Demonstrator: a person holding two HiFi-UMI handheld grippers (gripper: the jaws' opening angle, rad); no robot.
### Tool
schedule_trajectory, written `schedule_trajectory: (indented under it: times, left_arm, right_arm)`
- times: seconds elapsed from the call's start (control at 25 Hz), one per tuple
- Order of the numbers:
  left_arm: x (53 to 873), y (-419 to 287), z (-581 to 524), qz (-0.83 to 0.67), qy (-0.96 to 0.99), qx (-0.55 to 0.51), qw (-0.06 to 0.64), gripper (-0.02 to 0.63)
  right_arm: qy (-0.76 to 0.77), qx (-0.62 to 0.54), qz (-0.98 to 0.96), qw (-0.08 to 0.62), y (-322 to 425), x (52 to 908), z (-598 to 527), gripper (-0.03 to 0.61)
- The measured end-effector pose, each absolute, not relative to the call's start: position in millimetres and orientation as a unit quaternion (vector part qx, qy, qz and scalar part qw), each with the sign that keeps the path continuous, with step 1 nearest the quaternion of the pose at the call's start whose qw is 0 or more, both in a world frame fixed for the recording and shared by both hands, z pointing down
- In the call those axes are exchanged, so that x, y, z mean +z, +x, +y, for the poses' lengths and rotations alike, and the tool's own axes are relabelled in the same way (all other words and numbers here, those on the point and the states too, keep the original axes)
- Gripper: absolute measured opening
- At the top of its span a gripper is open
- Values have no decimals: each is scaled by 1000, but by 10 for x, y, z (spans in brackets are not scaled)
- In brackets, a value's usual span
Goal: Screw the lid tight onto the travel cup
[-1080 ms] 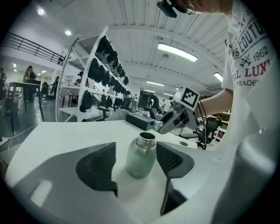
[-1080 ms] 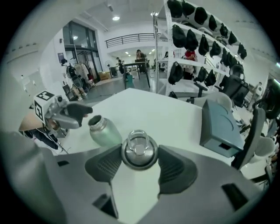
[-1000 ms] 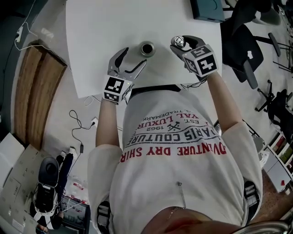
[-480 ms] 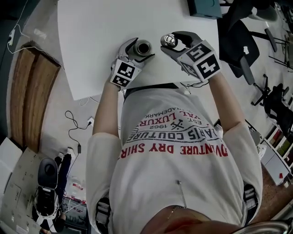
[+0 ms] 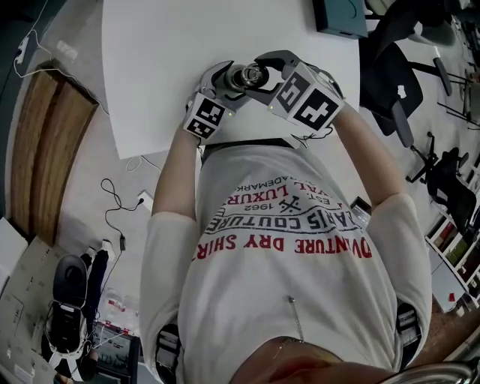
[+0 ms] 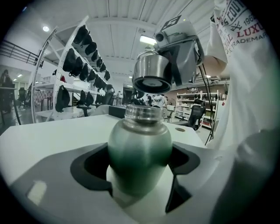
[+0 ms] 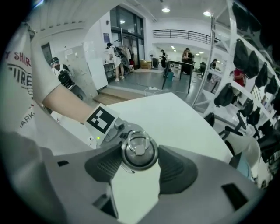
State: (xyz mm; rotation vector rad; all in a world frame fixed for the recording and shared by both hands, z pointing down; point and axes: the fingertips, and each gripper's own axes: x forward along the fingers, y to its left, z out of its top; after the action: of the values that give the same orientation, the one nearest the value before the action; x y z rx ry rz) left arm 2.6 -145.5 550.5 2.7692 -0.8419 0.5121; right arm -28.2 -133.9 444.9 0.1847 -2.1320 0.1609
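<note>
- Head view: the person leans over a white counter (image 5: 165, 60), and both tools meet near its near edge, the left tool (image 5: 229, 81) coming in from the left and the right tool (image 5: 259, 69) from the right.
- Left gripper view: the travel cup (image 6: 140, 153), a green-tinted metal flask with a bare threaded neck, stands upright on the counter between this tool's jaws.
- Both dark pads lie against the cup's sides with no gap showing, so the left tool is clenched on the cup at a wide spread.
- Its mouth is uncovered.
- Steel lid (image 6: 151, 72) hangs in the air just above that mouth, apart from it, with its hollow underside facing down and tipped slightly toward the camera.
- Right gripper view: the lid's top, with a small ring handle, sits squeezed between the two ribbed pads, so the right tool is grasping the lid.
- Beyond the lid, the left tool's marker cube (image 7: 101, 119) shows.
- A teal box (image 5: 341, 15) lies at the counter's far edge.
</note>
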Motion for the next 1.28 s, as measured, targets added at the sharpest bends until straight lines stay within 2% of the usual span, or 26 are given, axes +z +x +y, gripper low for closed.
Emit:
schedule_trajectory:
  times: [0.44,0.76,0.84,0.96,1.12,1.28]
  left_arm:
    - [5580,-120,-1512,-270,942,169,106,397]
    - [5587,-36,-1463,-273,941,167,107,397]
    - [5572,26,-1439,-273,941,167,106,397]
    - [5587,52,-1433,-272,941,168,108,397]
    - [5614,-54,-1489,-268,942,169,110,397]
    - [5563,-147,-1527,-264,943,172,110,397]
  right_arm:
    - [2,19,-849,529,-625,4847,-1345,252]
    - [11,48,-851,523,-552,4855,-1305,253]
    - [5,23,-854,520,-491,4825,-1283,253]
    - [-20,-44,-845,532,-411,4812,-1273,287]
    - [-76,-78,-829,549,-444,4799,-1276,287]
    - [-159,-167,-792,566,-528,4771,-1293,287]
